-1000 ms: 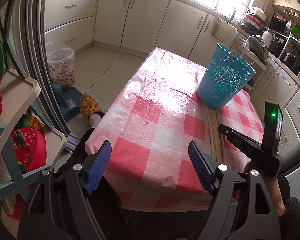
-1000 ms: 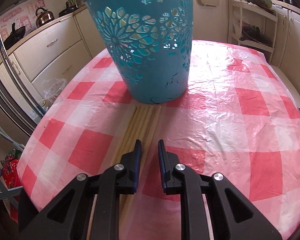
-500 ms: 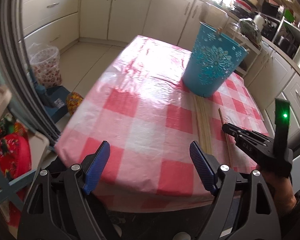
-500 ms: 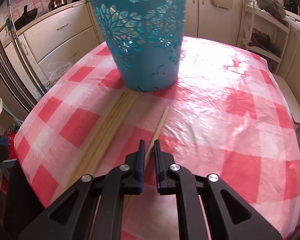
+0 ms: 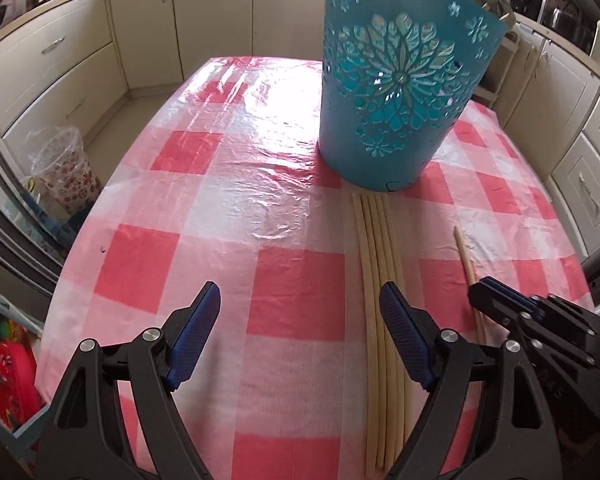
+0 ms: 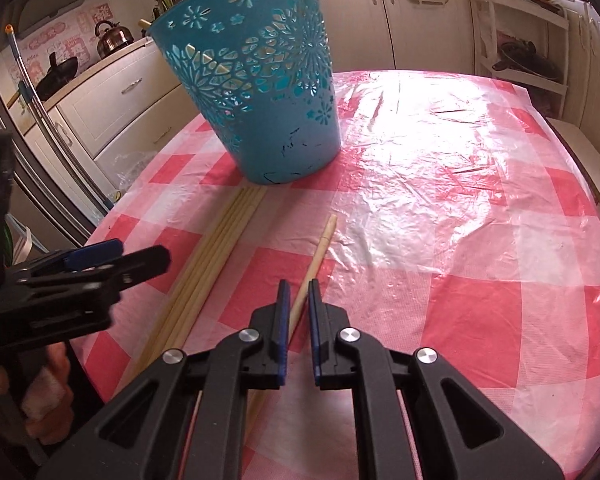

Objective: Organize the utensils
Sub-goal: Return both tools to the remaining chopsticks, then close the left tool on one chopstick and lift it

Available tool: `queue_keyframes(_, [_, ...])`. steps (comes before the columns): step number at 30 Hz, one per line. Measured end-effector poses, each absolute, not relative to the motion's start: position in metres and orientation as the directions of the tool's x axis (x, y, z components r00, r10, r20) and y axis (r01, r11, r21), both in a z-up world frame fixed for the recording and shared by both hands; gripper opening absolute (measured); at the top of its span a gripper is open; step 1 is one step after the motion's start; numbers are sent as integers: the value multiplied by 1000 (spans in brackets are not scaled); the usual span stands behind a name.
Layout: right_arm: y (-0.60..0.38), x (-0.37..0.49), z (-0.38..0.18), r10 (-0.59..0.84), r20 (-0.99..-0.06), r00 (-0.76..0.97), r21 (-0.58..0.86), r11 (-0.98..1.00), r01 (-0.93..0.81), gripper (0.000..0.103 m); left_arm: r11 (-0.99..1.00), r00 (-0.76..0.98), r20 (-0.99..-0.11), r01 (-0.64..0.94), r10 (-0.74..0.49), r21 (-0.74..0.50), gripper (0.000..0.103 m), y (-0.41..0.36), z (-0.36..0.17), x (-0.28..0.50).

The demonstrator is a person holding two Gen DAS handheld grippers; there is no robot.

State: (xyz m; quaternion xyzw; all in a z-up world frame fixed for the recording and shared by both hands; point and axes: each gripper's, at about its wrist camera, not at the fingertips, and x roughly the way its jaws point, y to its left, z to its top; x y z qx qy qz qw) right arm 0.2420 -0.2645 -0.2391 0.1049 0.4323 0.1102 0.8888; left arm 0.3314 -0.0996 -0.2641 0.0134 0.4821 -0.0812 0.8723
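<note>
A teal cut-out basket (image 5: 400, 92) stands on the red-checked tablecloth (image 5: 260, 216); it also shows in the right wrist view (image 6: 260, 92). Several pale wooden sticks (image 5: 376, 280) lie side by side in front of it, also in the right wrist view (image 6: 204, 264). My right gripper (image 6: 298, 300) is shut on one separate stick (image 6: 320, 252), held apart to the right of the bundle; this stick shows in the left wrist view (image 5: 466, 258). My left gripper (image 5: 300, 320) is open and empty above the cloth, its right finger over the bundle. A stick end pokes from the basket rim (image 6: 144, 23).
Cream kitchen cabinets (image 5: 52, 68) surround the table. A floral bin with a plastic liner (image 5: 66, 168) stands on the floor at the left. A kettle (image 6: 112, 36) sits on the counter. A shelf rack (image 6: 520, 52) stands at the back right.
My left gripper has swung over the table towards the basket and bundle. My right gripper has pulled one stick out of the bundle to the right, still shut on it.
</note>
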Motion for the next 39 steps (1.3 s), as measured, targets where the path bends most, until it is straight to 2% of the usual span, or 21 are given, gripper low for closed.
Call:
queue_keyframes(6, [-272,243,-240,307,-742,596,308,946,-104,10,986,508,-857,168,-91,-6,78,-112,-274,341])
queue_keyframes(22, [-277,244,-239,318,-740,593,320,942,-106,11,989,509,-859,148,-55,24,77,-107,-274,347])
queue_keyframes(25, [-276,244,-239,314,-740,595,315,943,-107,11,987,516,-855,152,-42,43,72,-110,-276,352])
queue_keyframes(27, [-274,245,-238,306,-741,597,304,947,-108,11,987,522,-852,154,-44,43,64,-111,-275,355])
queue_keyframes(28, [-273,246,-238,301,-742,598,298,948,-108,11,987,525,-850,157,-47,42,56,-112,-274,357])
queue_keyframes(29, [-271,247,-238,294,-745,599,290,951,-106,11,987,529,-847,156,-49,40,43,-112,-273,358])
queue_keyframes(30, [-269,249,-238,286,-747,599,282,954,-104,11,988,534,-844,151,-48,39,36,-111,-272,359])
queue_keyframes(31, [-268,251,-238,278,-751,599,274,957,-100,11,989,531,-845,147,-57,26,22,-109,-271,360])
queue_keyframes(32, [-266,253,-237,271,-753,599,267,959,-97,11,990,526,-848,143,-63,15,18,-106,-271,361])
queue_keyframes(34, [-263,258,-237,253,-761,598,248,964,-93,11,990,507,-858,144,-83,-10,18,-102,-269,363])
queue_keyframes(39, [-259,269,-236,244,-776,581,228,968,-103,11,990,481,-875,138,-54,15,22,-103,-270,374])
